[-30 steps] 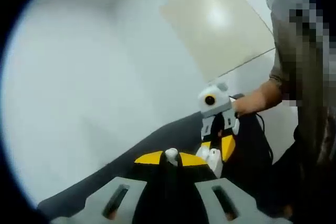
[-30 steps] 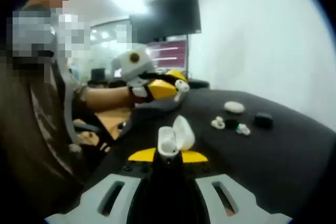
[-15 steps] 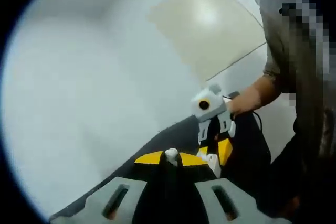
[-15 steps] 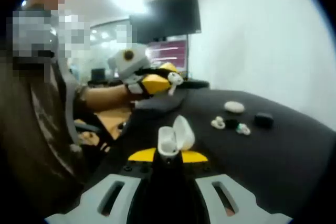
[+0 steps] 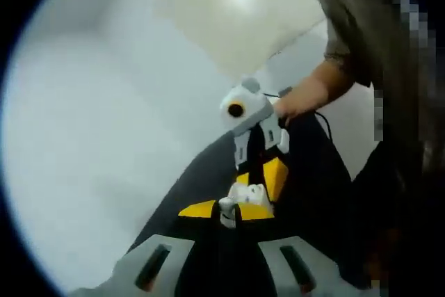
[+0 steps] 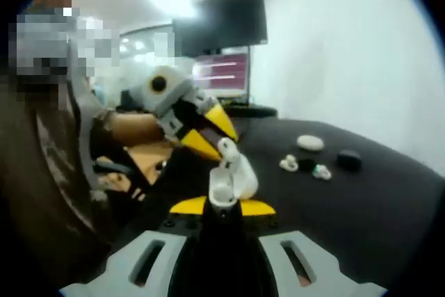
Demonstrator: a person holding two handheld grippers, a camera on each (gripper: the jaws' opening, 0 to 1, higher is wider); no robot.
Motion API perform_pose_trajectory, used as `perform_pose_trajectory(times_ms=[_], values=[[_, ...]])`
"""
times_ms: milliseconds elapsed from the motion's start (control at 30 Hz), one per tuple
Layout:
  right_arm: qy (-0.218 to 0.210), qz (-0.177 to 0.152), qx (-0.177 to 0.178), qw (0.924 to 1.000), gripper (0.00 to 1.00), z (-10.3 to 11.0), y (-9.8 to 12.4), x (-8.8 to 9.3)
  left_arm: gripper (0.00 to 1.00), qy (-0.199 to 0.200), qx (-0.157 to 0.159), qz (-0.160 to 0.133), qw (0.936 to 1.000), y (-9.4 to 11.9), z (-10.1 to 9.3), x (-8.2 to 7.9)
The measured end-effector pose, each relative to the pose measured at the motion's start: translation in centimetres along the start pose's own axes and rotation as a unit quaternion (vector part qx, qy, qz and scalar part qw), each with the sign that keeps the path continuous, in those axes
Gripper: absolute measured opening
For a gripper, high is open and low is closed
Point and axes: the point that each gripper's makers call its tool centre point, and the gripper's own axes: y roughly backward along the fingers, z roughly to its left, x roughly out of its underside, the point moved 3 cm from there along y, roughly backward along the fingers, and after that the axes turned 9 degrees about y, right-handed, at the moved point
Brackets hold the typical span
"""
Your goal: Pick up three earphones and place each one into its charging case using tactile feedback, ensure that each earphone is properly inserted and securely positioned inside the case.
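In the right gripper view my right gripper (image 6: 222, 206) is shut on an open white charging case (image 6: 224, 186), its lid (image 6: 245, 173) tipped back. My left gripper (image 6: 221, 141) comes in from the left, shut on a white earphone (image 6: 227, 148) that hangs just above the case's opening. In the left gripper view the earphone (image 5: 227, 205) sits between the yellow tips of my left gripper (image 5: 224, 209), and my right gripper (image 5: 256, 187) holds the case (image 5: 254, 193) right behind it. Whether earphone and case touch is unclear.
On the black table (image 6: 375, 199) to the right lie a closed white case (image 6: 310, 142), a white earphone (image 6: 288, 163), another earphone with a green spot (image 6: 321, 170) and a black case (image 6: 349, 159). A person's arm (image 5: 327, 81) and body stand close by.
My left gripper has carried the earphone down and toward the right gripper, from well apart to just over the open case. The right gripper and its case have stayed still.
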Motion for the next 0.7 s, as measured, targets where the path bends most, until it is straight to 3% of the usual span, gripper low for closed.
perform_pose_trajectory(times_ms=[267,700], values=[[0.005,0.001,0.001,1.0,0.17,0.2,-0.1,0.0,0.08,-0.065,0.019,0.046,0.9966,-0.6,-1.1,-0.3],[0.009,0.003,-0.001,1.0,0.17,0.4,-0.1,-0.1,0.08,-0.047,0.085,0.077,0.9923,-0.5,-1.1,0.0]])
